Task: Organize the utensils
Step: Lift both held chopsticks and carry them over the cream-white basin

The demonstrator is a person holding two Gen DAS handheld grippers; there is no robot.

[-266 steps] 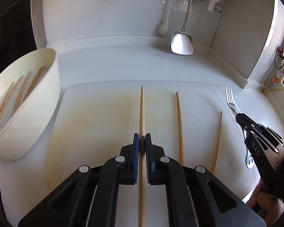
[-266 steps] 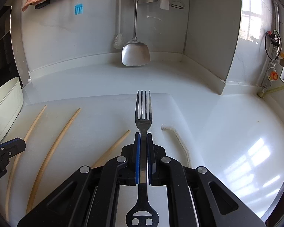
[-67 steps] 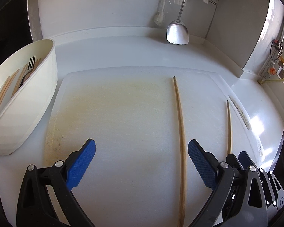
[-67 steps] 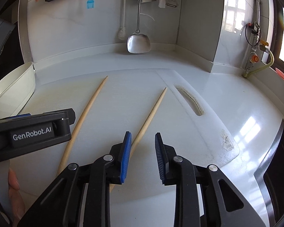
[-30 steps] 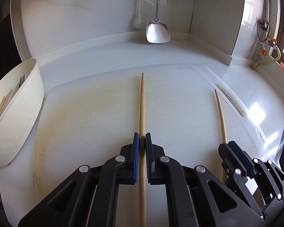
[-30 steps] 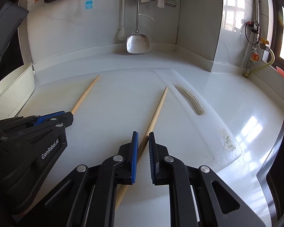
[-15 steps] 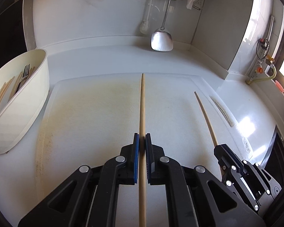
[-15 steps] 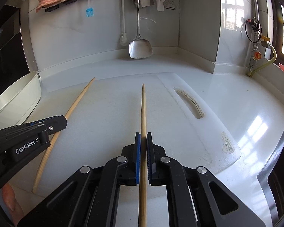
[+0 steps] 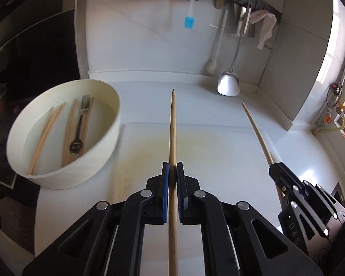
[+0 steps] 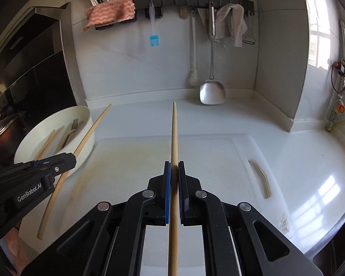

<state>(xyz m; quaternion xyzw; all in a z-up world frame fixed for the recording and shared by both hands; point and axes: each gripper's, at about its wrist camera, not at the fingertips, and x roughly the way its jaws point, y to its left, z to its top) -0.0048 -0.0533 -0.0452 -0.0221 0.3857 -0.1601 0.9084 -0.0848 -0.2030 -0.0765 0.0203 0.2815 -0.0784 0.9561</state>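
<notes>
My left gripper (image 9: 172, 169) is shut on a wooden chopstick (image 9: 173, 124) and holds it in the air above the white cutting board (image 9: 218, 151). My right gripper (image 10: 174, 168) is shut on a second chopstick (image 10: 174, 133), also lifted above the board (image 10: 207, 156). The white oval bowl (image 9: 103, 158) at the left holds several chopsticks and a fork (image 9: 79, 126). It also shows in the right wrist view (image 10: 85, 119). Each gripper sees the other: the right one (image 9: 276, 172) at the right, the left one (image 10: 69, 159) at the left.
A steel spatula (image 10: 212, 94), a blue brush (image 10: 154, 40), cloths and other tools hang on the back wall rail. A dark pot (image 10: 2, 133) stands left of the bowl. The white counter (image 10: 310, 161) extends right, with a dark edge at the front right.
Both grippers have risen with their chopsticks, lifting them off the board. The views tilt up, and the bowl now shows from above, closer to the left gripper.
</notes>
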